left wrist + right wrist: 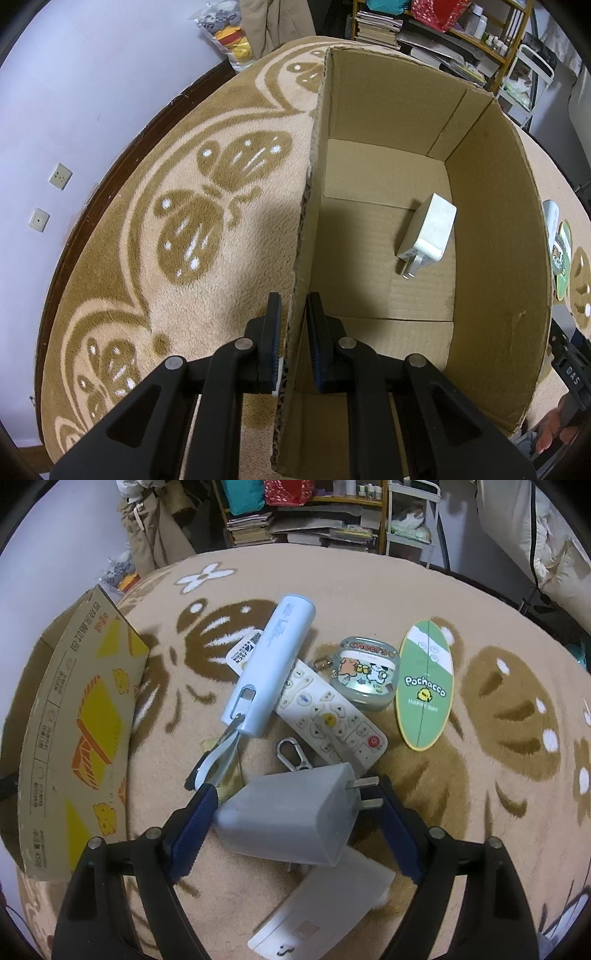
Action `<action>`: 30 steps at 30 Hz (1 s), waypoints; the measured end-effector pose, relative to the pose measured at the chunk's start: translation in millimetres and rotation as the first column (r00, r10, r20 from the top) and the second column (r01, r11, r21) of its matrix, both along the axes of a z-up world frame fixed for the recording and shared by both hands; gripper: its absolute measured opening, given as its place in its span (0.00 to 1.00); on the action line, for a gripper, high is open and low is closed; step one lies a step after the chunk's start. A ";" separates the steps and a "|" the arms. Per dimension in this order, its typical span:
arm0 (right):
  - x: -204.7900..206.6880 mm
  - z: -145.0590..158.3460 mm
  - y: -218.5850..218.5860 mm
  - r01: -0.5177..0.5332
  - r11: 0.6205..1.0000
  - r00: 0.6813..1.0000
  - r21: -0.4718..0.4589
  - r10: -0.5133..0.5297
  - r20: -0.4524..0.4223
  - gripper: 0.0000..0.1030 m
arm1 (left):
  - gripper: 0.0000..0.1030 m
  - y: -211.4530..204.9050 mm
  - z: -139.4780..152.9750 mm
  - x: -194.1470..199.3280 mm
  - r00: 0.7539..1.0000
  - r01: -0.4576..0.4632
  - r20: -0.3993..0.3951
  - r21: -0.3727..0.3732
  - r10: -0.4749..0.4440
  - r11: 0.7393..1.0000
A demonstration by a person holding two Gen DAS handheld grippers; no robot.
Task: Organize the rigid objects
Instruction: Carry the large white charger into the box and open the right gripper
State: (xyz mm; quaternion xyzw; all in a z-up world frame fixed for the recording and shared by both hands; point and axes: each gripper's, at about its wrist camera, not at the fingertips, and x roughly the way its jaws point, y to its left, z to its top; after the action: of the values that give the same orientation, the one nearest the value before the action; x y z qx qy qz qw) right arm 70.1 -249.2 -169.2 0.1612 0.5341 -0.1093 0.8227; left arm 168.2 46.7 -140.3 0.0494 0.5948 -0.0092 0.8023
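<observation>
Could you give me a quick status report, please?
Left gripper shut on box wall. Right gripper open around grey charger. White charger already boxed. Nothing blocking.

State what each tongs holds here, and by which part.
Left tongs clamp the cardboard box by its side wall's top edge. Right tongs straddle the grey charger, open, holding nothing.
</observation>
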 end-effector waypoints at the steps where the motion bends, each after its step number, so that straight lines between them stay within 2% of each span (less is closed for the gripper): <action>1: -0.5 2.3 -0.8 0.002 1.000 1.000 0.007 -0.002 0.010 0.87 | 0.14 0.6 0.0 0.1 1.000 -0.002 -0.001 -0.004 0.002 1.000; 11: 7.5 41.2 22.7 -0.068 0.997 0.991 0.038 0.063 0.118 0.87 | 0.13 -1.9 -2.4 -0.3 1.000 0.003 -0.008 0.012 -0.002 1.000; 20: 42.6 89.4 62.4 -0.174 0.983 0.954 0.054 0.155 0.255 0.87 | 0.13 0.5 -3.0 1.5 1.000 -0.002 -0.014 0.005 0.002 1.000; 30: 69.7 102.3 107.0 -0.255 0.962 0.916 0.100 0.207 0.345 0.87 | 0.12 0.3 -3.8 2.4 1.000 0.001 -0.015 0.005 -0.001 1.000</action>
State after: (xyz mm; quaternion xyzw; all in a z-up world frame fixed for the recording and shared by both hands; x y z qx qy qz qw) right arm 139.7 -142.2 -67.0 0.1716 0.4100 0.0561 0.8940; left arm 170.6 47.0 -144.1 0.0517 0.6007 -0.0087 0.7977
